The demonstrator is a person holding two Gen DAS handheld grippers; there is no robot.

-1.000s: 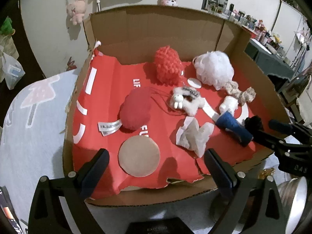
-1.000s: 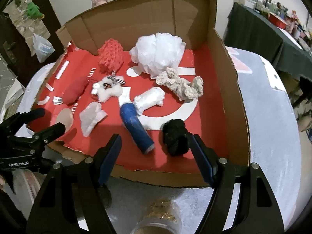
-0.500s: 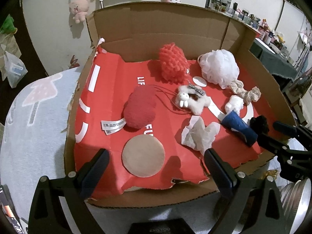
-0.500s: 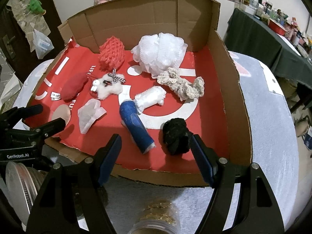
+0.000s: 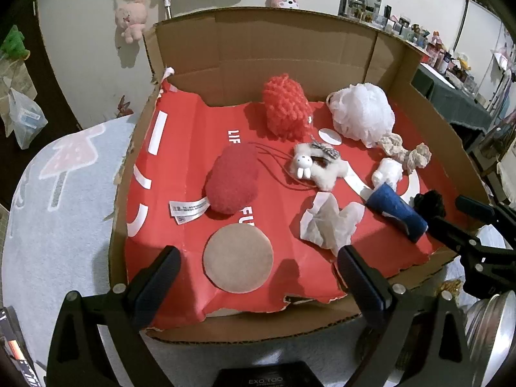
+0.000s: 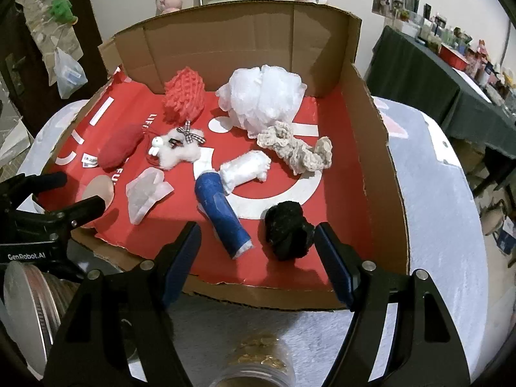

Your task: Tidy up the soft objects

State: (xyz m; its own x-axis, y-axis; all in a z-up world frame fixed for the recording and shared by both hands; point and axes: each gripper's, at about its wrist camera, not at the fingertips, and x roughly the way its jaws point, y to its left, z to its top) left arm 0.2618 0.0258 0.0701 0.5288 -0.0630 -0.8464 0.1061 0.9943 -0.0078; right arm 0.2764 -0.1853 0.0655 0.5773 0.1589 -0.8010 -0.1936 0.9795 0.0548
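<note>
Jaws of both grippers spread, empty; black pom-pom [image 6: 289, 235] lies just beyond the right gripper [image 6: 256, 242]

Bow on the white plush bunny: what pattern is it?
Black-and-white check bow; clearest in the right wrist view.

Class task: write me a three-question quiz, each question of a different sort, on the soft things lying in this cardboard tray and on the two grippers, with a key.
1. True or false: the right gripper is shut on the blue roll.
2. Multiple choice: what lies nearest the right gripper's right-hand finger? A) white mesh pouf B) black fuzzy ball C) red plush pad
3. Short answer: which flat round item lies between the left gripper's fingers in its own view?

Key
1. False: both grippers are open and empty, short of the cardboard tray.
2. B
3. The tan round pad, lying flat on the red liner, untouched.
</note>
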